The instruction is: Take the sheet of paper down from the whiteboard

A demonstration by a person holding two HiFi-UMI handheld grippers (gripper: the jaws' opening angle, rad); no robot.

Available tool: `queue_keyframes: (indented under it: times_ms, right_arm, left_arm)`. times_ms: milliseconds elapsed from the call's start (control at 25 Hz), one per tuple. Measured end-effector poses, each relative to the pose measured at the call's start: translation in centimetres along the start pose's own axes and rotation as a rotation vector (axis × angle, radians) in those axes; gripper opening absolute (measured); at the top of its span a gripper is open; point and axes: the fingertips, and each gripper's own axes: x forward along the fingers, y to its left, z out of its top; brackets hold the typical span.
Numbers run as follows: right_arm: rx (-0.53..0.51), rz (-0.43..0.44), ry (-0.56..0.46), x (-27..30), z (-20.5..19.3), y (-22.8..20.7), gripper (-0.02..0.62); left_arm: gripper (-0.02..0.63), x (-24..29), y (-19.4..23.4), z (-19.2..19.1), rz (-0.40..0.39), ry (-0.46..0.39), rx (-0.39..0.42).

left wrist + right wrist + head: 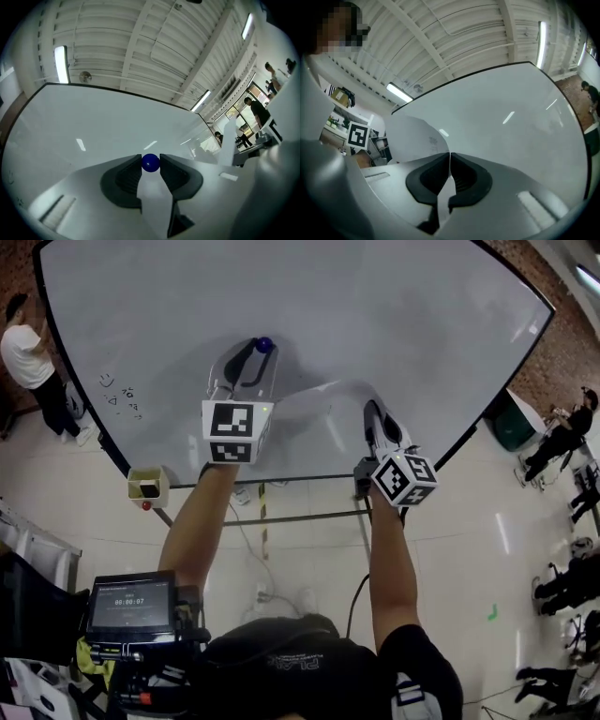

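The person stands facing the whiteboard with both arms stretched out. The left gripper is clamped on a small blue ball magnet. In the left gripper view the magnet sits squeezed between the two dark pads at the very tip of that gripper. I cannot tell whether the magnet touches the board or is just off it.

The right gripper is at about 4 o'clock from the left one, with a gap between them. Its jaws are pressed together on the edge of the sheet of paper. In the right gripper view the sheet comes out of the pinch of that gripper and curls away toward 10 o'clock, with a bit of small print on it.

Seen from the head camera, the paper bows outward in a white arc between the two tools. Its far end is at about 5 o'clock from the magnet. Whether any part of it lies flat on the board I cannot say.

Some small scribbles are on the board at 9 o'clock from the left gripper. A little box hangs by the board's lower left corner. A person in a white shirt stands beyond the board's left edge.
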Motion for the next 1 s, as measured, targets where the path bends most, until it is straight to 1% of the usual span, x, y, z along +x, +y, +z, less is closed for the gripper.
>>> queue_keyframes:
  times_ms: [160,240,360,440,520,600,720,840,1000]
  right_arm:
    - [-0.065,-0.055,0.069,-2.1,-2.7,1.5,0.014]
    - [-0.110,-0.081,0.101,-3.5,-4.0,2.0,0.014]
    - [-0.144,-0.138,0.138,-6.3,-6.0,2.2,0.014]
    - [-0.139,-0.168,0.155,-8.2,-7.4,2.1,0.014]
    - [-0.128,-0.183,0.167,-9.7,-8.7,2.0,0.014]
    - [-0.130,-0.194,0.172,-11.2,-9.3,1.6,0.014]
    - [-0.167,-0.203,0.183,-13.9,-9.4,0.9,0.014]
    - [-0.210,-0.186,0.212,-16.1,-10.0,0.8,0.014]
    - [-0.223,-0.146,0.238,-18.0,-10.7,0.7,0.014]
  left_arm:
    - [0.123,-2.0,-1.1,-3.8,-0.045,0.047,-0.079]
    - [0.123,-3.5,-2.1,-5.4,-0.048,0.071,-0.115]
    - [0.123,-6.4,-3.0,-7.3,-0.002,0.098,-0.162]
    - [0.123,-8.4,-3.7,-8.7,0.024,0.125,-0.173]
    - [0.123,-10.1,-4.4,-10.0,0.033,0.159,-0.189]
    - [0.123,-11.7,-5.3,-11.0,0.044,0.188,-0.207]
    - [0.123,-13.7,-7.5,-12.0,0.063,0.218,-0.229]
    - [0.123,-15.7,-9.8,-12.4,0.068,0.230,-0.214]
    - [0.123,-18.0,-13.2,-12.5,0.079,0.231,-0.200]
